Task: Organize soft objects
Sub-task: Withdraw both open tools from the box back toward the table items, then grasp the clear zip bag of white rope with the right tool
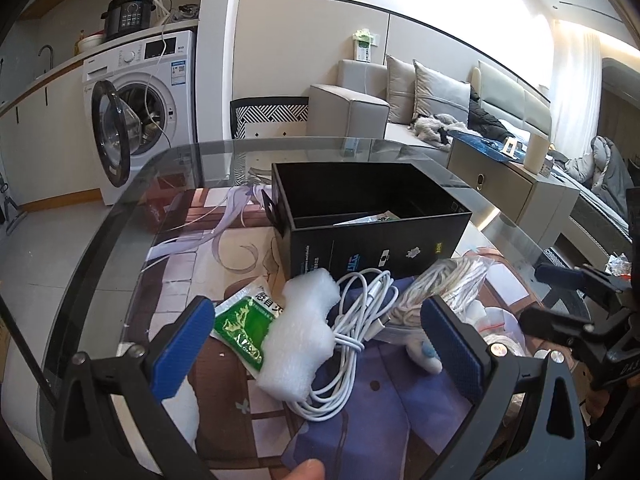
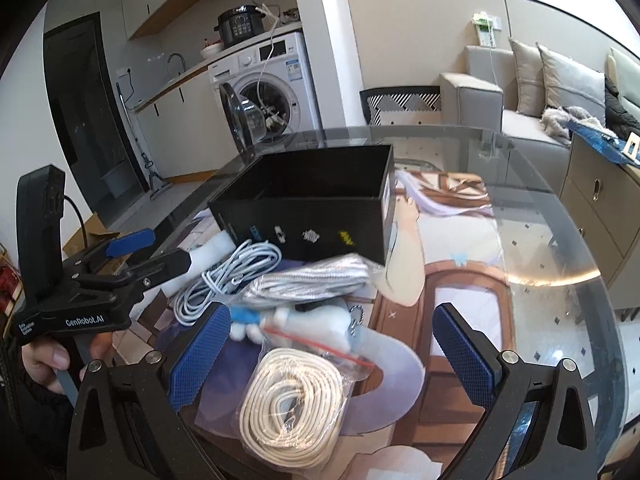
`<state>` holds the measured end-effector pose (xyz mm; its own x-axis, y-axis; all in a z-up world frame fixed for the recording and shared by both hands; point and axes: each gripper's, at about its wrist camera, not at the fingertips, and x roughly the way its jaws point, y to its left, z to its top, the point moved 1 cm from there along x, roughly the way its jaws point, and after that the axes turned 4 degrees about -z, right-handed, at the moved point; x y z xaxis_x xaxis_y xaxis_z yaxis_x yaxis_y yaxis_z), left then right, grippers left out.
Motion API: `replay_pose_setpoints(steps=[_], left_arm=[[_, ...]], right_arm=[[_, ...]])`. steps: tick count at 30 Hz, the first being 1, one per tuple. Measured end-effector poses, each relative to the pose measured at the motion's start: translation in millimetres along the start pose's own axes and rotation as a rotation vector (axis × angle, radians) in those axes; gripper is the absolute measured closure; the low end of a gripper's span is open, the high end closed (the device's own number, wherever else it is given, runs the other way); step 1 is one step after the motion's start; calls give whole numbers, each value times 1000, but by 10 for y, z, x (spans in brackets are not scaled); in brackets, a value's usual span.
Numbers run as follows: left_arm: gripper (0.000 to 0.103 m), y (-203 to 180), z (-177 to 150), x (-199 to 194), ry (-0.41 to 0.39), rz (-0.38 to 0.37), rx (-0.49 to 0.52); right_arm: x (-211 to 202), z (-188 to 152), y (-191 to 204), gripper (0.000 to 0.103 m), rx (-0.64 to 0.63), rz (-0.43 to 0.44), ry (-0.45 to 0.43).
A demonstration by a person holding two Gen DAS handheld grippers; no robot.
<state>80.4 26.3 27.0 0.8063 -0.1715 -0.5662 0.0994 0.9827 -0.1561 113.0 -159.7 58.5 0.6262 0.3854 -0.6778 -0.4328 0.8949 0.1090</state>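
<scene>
The left tongs [image 1: 316,344] stand spread wide and empty above the glass tabletop [image 1: 120,240], and between their blue pads lie a white foam piece [image 1: 300,336] and a coiled white cable [image 1: 360,320]. Only the left wrist view shows the green sachet [image 1: 242,324] just inside the left pad, partly under the foam, and the packet lying inside the black box [image 1: 372,216] beyond the tongs. The right tongs [image 2: 332,356] are likewise released, holding nothing; between their pads lies a clear bag of flat cream cord [image 2: 296,404]. Only the right wrist view shows this bag fully, along with a small white plush toy [image 2: 316,324] just ahead of it. A bagged bundle of white rope [image 2: 312,280] lies farther ahead, near the box front, seen from both cameras. Counted: one box, one foam piece, one sachet, one loose cable, two bagged cords, one plush. The right wrist view also shows the left tongs from the side with a hand [image 2: 52,360] on the grip; the left wrist view catches the right tongs at its right edge.
</scene>
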Motion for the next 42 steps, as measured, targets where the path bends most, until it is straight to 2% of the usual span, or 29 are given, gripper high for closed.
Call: replay_pose_setpoints(steps=[5, 8, 13, 29, 36, 42], left_arm=[[0, -2, -7, 44, 15, 5, -21], [0, -29, 1, 26, 12, 4, 0], [0, -17, -16, 30, 25, 7, 11], [0, 74, 1, 29, 36, 4, -5], [0, 73, 2, 27, 36, 4, -2], [0, 92, 7, 21, 37, 7, -1]], right_arm=[[135, -51, 58, 1, 0, -2, 52], [198, -85, 87, 1, -17, -10, 81], [290, -147, 105, 1, -42, -3, 170], [293, -269, 143, 1, -109, 38, 268], [376, -367, 245, 1, -166, 1, 295], [365, -415, 164, 1, -207, -39, 303]])
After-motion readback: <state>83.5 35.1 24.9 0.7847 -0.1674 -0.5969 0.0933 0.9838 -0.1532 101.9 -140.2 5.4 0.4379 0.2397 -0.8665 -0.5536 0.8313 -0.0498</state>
